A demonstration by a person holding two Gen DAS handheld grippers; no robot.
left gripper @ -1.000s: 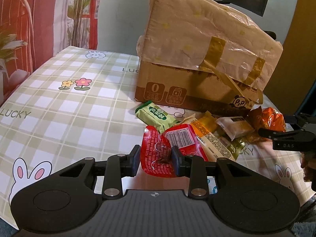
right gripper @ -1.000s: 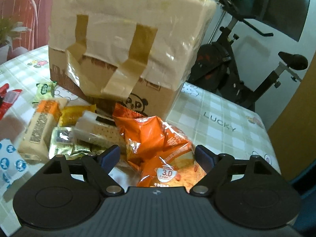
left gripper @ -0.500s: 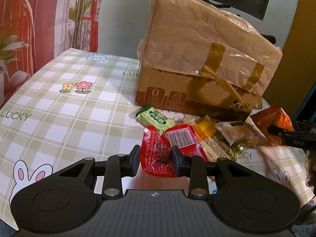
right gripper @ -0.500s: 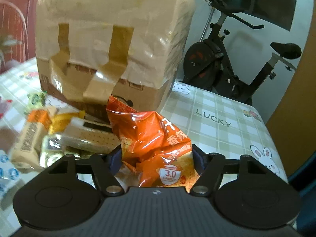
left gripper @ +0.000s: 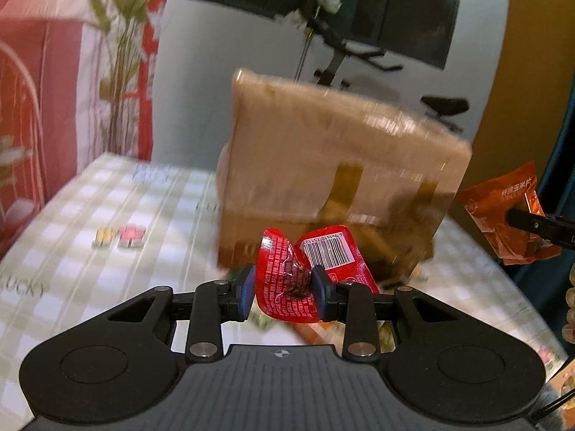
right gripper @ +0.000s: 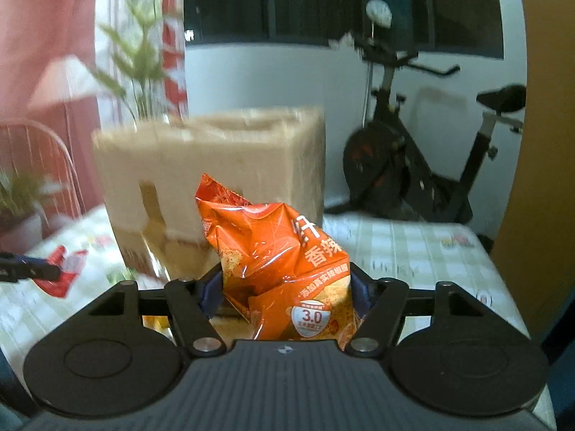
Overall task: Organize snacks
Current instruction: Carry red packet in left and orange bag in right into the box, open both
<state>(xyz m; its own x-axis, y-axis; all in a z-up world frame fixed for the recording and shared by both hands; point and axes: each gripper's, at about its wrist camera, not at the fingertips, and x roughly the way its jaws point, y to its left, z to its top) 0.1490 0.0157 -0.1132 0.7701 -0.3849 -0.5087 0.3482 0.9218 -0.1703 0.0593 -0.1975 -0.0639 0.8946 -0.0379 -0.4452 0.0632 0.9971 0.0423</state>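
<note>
Snacks are in both of my grippers right now, each lifted clear of the checked tablecloth (left gripper: 107,208). My left gripper (left gripper: 284,287) is clamped narrowly on a crumpled red packet (left gripper: 287,287), its blue pads pressing both sides, with the barcode end of the packet sticking up to the right, in front of the taped cardboard box (left gripper: 334,165) that stands on the table. My right gripper (right gripper: 285,287) holds a puffy orange snack bag (right gripper: 273,251) at a middling width, the pads squeezed against its two sides and the bag's top corner rising in front of the same box (right gripper: 215,165). From the left wrist camera I see that orange bag (left gripper: 503,215) off to the right, gripped by a dark finger and hanging beside the box. From the right wrist camera the red packet (right gripper: 64,269) shows at the far left, held above the cloth. A few more wrappers lie blurred at the foot of the box; I cannot tell them apart. An exercise bike (right gripper: 413,165) stands behind the table.
</note>
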